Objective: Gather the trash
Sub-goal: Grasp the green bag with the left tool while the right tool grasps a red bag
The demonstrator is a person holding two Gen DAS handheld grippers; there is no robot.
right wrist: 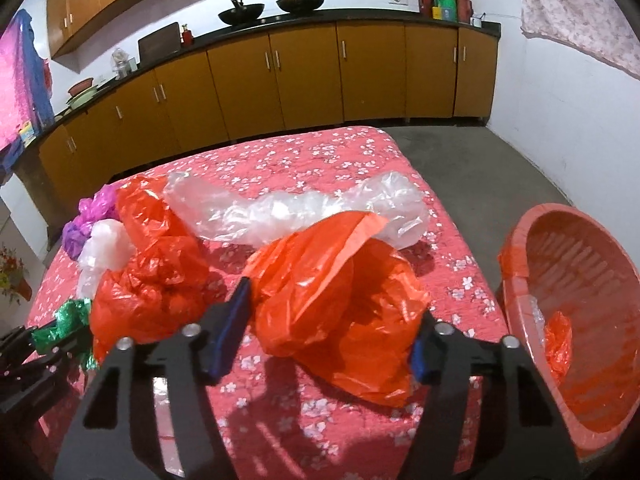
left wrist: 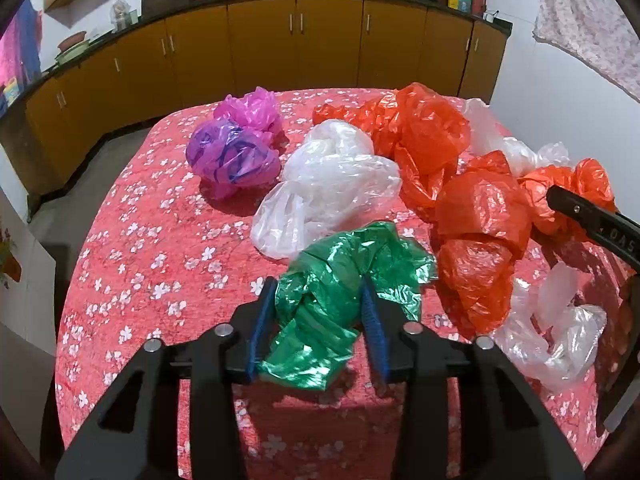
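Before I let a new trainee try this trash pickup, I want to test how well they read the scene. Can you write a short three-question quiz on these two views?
1. True or false: the green bag lies between the left gripper fingers.
2. What lies between the right gripper fingers? A) clear bag B) orange bag C) purple bag
3. Fill in: the pink basket beside the table already holds a scrap of ____ plastic.

Key: 1 true; 2 B, the orange bag; 3 orange.
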